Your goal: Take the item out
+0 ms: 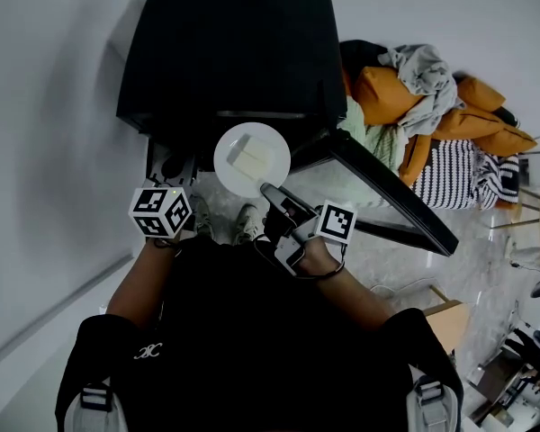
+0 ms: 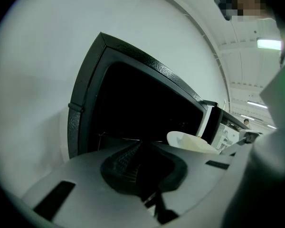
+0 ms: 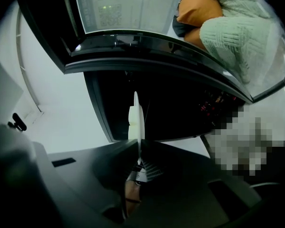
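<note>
- My right gripper has its jaws clamped on the near rim of a white plate, held just in front of the open black oven.
- My left gripper is empty, jaws together, left of the plate.
- The removal looks nearly done. Next, I judge, I should draw the plate nearer, level, clear of the door at right.
- The plate is round and carries a pale slab.

A plain white wall fills the left side, with a pale strip running along its foot. To the right lies a heap of clothes (orange, grey and mint-green, with a black-and-white striped fabric at its edge). Below it shows a pale, stone-patterned floor, and a wooden piece of furniture stands at lower right. Strip lights glow on a white ceiling.
</note>
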A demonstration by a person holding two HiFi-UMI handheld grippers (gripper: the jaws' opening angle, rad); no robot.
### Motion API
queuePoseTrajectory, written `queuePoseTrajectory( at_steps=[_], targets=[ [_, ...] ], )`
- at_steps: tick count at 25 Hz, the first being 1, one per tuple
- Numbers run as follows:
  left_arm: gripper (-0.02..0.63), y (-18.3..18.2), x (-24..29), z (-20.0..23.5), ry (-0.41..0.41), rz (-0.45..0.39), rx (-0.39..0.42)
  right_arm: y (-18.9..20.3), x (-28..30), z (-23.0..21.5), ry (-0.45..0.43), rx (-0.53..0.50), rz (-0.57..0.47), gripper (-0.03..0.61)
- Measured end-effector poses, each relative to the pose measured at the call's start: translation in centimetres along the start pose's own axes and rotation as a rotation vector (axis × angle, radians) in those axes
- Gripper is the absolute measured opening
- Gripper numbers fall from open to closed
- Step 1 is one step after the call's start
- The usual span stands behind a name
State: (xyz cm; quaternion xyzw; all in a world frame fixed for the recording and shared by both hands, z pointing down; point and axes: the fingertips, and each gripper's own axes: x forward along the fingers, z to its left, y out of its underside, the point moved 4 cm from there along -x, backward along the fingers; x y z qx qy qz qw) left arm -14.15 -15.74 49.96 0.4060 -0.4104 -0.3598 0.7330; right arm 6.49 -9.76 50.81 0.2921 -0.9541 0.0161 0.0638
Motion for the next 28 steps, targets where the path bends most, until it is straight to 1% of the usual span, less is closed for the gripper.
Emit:
queuePoseTrajectory(
  at_steps=[5, 10, 15, 22, 28],
  targets=[
    [0.008, -0.4, 0.2, 0.4, 0.031, -0.001, -0.011, 0.4, 0.5, 0.4, -0.015, -0.018, -0.026, 0.023],
    [0.008, -0.9, 0.5, 0.3, 0.069, 0.005, -0.001, 0.8, 0.6, 0.6, -0.016, -0.01, -0.055, 0.023],
    [0.008, -1.7, 0.3, 0.1, 0.109, 0.006, 0.026, 1.0, 0.7, 1.1, -0.019, -0.009, -0.083, 0.023],
    [0.008, -2.0, 0.1, 0.0, 0.13, 0.012, 0.03, 1.1, 0.6, 1.4, -0.016, -0.009, -0.099, 0.023],
    [0.008, -1.4, 0.0, 0.0, 0.144, 0.026, 0.013, 1.2, 1.0, 1.5, -0.029, -0.014, -0.107, 0.023]
  ],
)
